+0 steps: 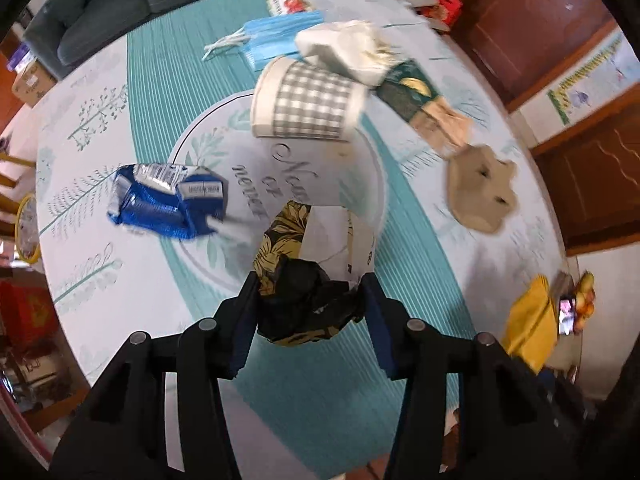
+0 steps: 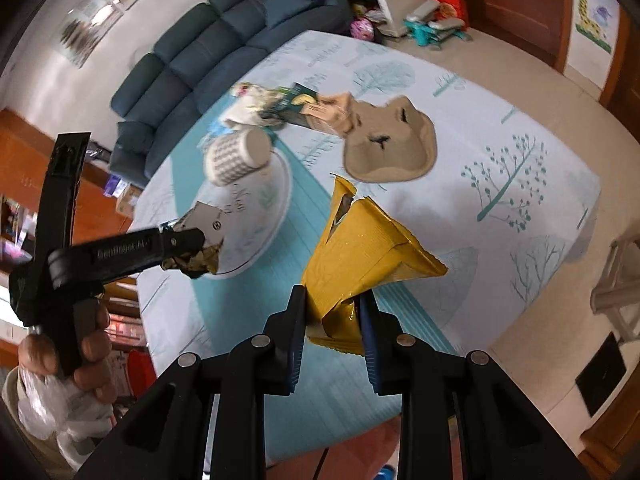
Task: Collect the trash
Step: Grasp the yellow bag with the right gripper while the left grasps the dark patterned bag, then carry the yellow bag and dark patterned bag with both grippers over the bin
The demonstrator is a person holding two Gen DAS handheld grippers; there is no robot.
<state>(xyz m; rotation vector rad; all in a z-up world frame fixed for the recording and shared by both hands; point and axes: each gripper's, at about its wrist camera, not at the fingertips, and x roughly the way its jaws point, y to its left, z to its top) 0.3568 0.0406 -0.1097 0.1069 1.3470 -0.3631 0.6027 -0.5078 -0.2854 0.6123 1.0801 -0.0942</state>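
Note:
My left gripper (image 1: 308,286) is shut on a crumpled black and gold leaf-print wrapper (image 1: 316,264) with a white inner flap, lifted above the round table (image 1: 100,320). From the right wrist view the same left gripper (image 2: 192,246) shows at the left, with the black and gold wrapper (image 2: 200,258) in its tip and a hand around its handle. My right gripper (image 2: 332,298) is shut on a yellow foil snack bag (image 2: 368,248), raised over the teal stripe of the tablecloth. That yellow bag (image 1: 528,320) also shows at the right of the left wrist view.
On the table lie a blue foil wrapper (image 1: 168,200), a checked paper cup (image 1: 308,100) on its side, blue face masks (image 1: 276,36), a white carton (image 1: 348,48), a green packet (image 1: 408,92) and a brown pulp cup tray (image 2: 390,142). A sofa (image 2: 224,48) stands beyond.

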